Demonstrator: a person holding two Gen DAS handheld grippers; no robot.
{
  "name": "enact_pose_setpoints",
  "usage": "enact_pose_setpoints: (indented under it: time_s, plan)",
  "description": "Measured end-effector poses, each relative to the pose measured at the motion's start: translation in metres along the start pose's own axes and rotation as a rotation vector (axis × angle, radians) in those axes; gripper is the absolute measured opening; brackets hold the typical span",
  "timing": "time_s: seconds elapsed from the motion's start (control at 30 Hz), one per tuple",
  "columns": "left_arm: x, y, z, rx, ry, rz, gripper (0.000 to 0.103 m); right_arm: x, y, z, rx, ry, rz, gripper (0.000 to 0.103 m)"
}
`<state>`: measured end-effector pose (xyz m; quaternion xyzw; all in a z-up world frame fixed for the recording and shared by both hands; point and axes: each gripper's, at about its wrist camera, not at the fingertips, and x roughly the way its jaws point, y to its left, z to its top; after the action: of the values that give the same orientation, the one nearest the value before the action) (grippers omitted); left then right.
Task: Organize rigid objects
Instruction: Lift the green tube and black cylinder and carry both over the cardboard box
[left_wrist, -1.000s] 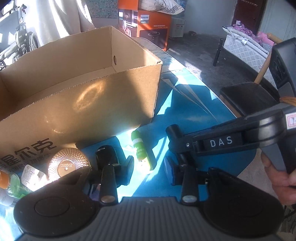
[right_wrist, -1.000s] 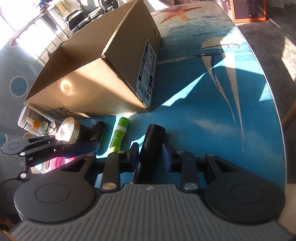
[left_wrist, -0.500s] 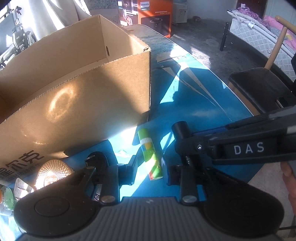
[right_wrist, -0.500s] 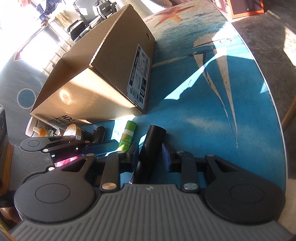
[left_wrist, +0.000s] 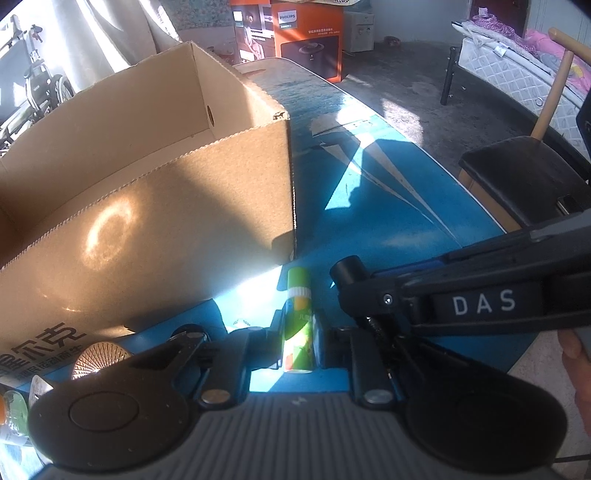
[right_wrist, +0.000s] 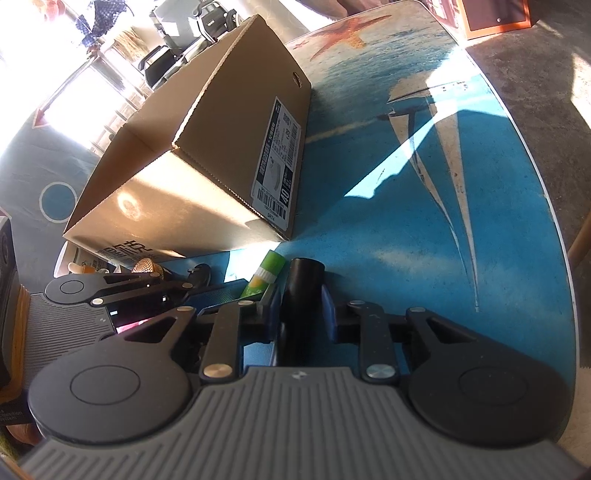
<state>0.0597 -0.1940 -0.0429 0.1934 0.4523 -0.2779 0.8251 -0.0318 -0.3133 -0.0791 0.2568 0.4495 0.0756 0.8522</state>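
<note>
Green tube (left_wrist: 297, 325) | left gripper (left_wrist: 298, 341) just clamped it for boxing | right gripper (right_wrist: 302, 308) grips black cylinder (right_wrist: 303, 295) | cardboard box (left_wrist: 166, 221) open

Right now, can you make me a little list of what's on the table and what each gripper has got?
left gripper: shut on the green tube, which lies on the table
right gripper: shut on the black cylinder
cardboard box: open on top, just behind both grippers; no contents show
table: blue, with a sailboat and starfish picture
gold ridged disc: beside the left gripper, in front of the box
</note>
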Motion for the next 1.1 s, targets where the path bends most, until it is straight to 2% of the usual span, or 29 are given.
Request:
enact_pose_setpoints:
  time_s: [0.33, 0.47, 0.8, 1.1]
  plan:
    - [-0.018, 0.006, -0.006, -0.025, -0.042, -0.028, 0.016, -0.009, 0.014, -0.005, -0.033, -0.033, -0.015, 0.021]
    - [-0.042, 0.011, -0.011, -0.039, -0.096, -0.04, 0.016, -0.023, 0.027, -0.006, -0.056, -0.065, -0.023, 0.021]
    - [-0.113, 0.023, -0.026, -0.068, -0.27, -0.04, 0.016, -0.072, 0.09, -0.011, -0.177, -0.192, -0.057, 0.02]
    - [-0.168, 0.054, -0.026, -0.131, -0.407, -0.023, 0.016, -0.113, 0.155, 0.0, -0.307, -0.293, -0.018, 0.019]
